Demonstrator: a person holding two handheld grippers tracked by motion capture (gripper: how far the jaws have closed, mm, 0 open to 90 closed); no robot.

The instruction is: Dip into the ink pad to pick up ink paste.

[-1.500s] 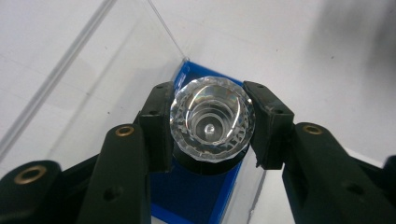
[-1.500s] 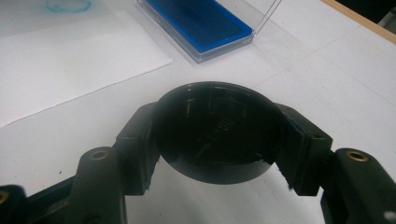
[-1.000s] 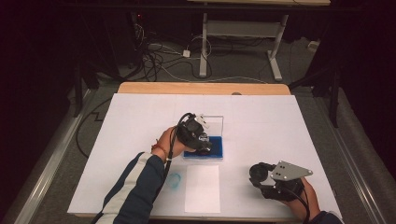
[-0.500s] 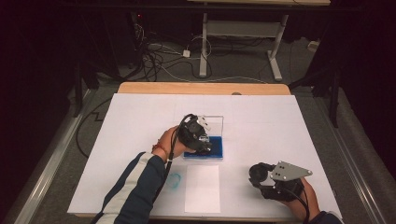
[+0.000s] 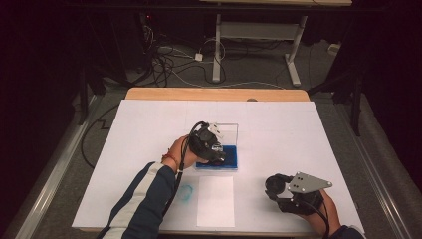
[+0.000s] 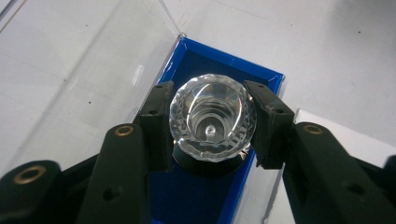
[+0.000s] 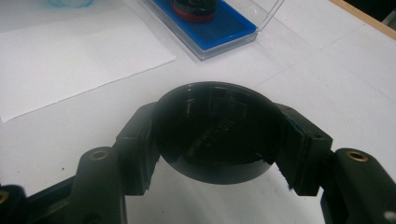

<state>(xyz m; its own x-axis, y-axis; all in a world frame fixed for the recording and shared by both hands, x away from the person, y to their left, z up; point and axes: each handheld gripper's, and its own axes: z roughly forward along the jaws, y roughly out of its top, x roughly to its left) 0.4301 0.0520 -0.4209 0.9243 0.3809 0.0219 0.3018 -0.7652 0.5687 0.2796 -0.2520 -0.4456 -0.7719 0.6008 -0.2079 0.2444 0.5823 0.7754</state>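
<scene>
White paper-covered surface (image 5: 298,129), wooden edge at the far side. On it: a shallow blue ink-pad tray (image 5: 230,158) with a clear hinged plastic lid (image 5: 230,132) standing open behind it; a blank white paper sheet (image 5: 215,200) just in front of the tray; a faint round blue stamp mark (image 5: 185,191) beside the sheet's left edge. Cables lie on the floor beyond the surface.

Left gripper (image 6: 210,126): fingers (image 6: 156,126) closed on a faceted clear crystal-like knob (image 6: 212,120) atop a round black stamp body, one on each side. The stamp sits over the tray's blue pad (image 6: 196,196); whether it touches cannot be told.

Right gripper (image 7: 219,140): fingers (image 7: 135,144) spread wide and clamped on a round black plastic cap (image 7: 218,128), open side up, near the right front of the surface, well apart from the tray (image 7: 219,30).
</scene>
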